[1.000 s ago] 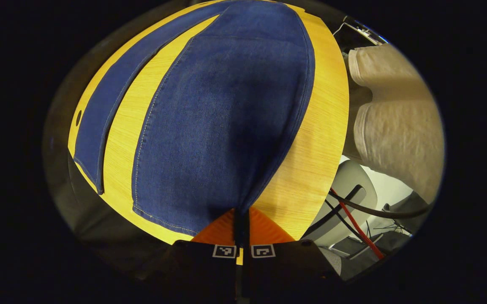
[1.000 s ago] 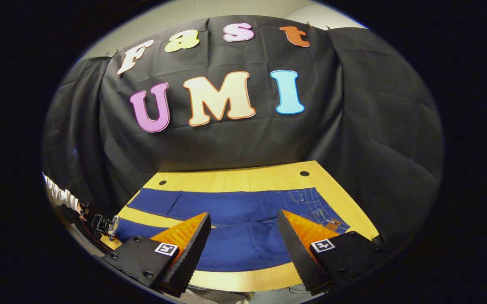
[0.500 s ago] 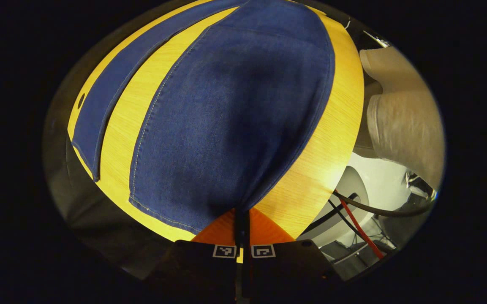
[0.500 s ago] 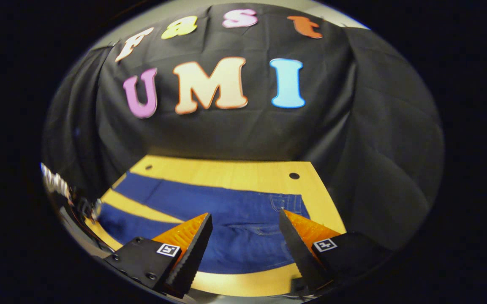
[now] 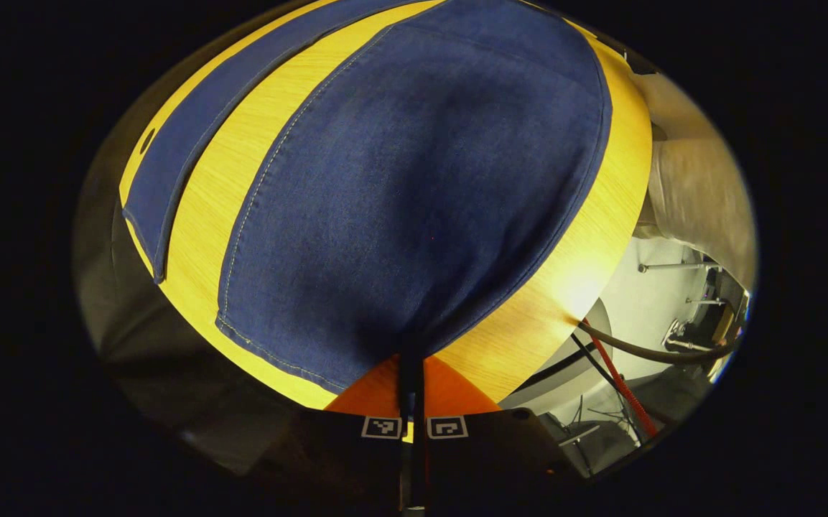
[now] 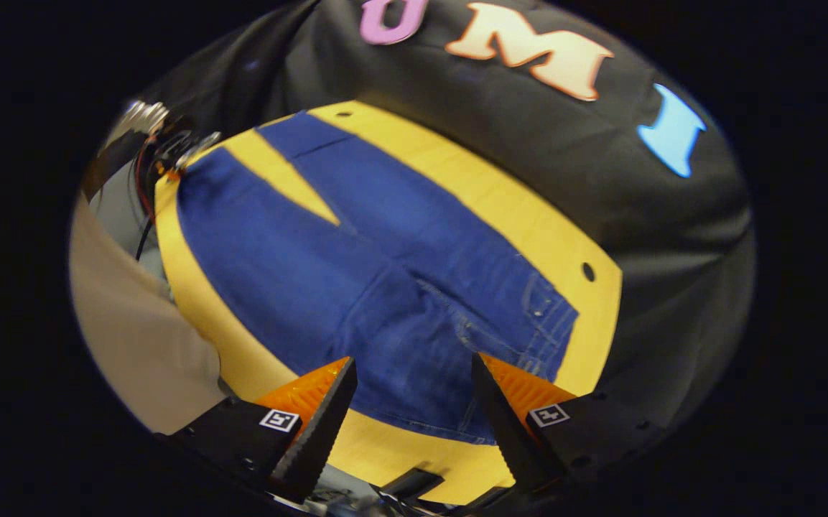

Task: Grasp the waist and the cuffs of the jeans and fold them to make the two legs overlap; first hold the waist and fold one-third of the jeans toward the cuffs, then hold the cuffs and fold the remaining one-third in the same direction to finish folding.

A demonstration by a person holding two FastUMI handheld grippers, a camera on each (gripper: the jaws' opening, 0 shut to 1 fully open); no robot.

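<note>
The jaws of the left gripper (image 5: 411, 373) are pressing together on the cuff end of the near leg of the jeans (image 5: 414, 194), with the denim bunching into a dark pleat between the two orange fingers (image 5: 374, 391), while the jaws of the right gripper (image 6: 410, 424) are standing wide apart with nothing between them. The jeans are lying flat on the yellow wooden table (image 5: 205, 237), the two legs spreading apart so that a wedge of bare table is showing between them. In the left gripper view the near leg is running up and away from the pinched cuff, and the far leg (image 5: 191, 158) is lying beyond it, nearer the table's far edge. In the right gripper view the waist of the jeans (image 6: 528, 337) is lying just ahead of the open fingers (image 6: 313, 431), close to the table's end, and the legs are stretching away from the waist toward the other gripper (image 6: 169, 154) at the table's opposite end. A person's pale sleeve (image 6: 133, 337) is hanging beside the table's near edge. Off the table's corner, in the left gripper view, a red cable (image 5: 618, 384) and a dark cable (image 5: 643, 350) are trailing over a white floor.
</note>
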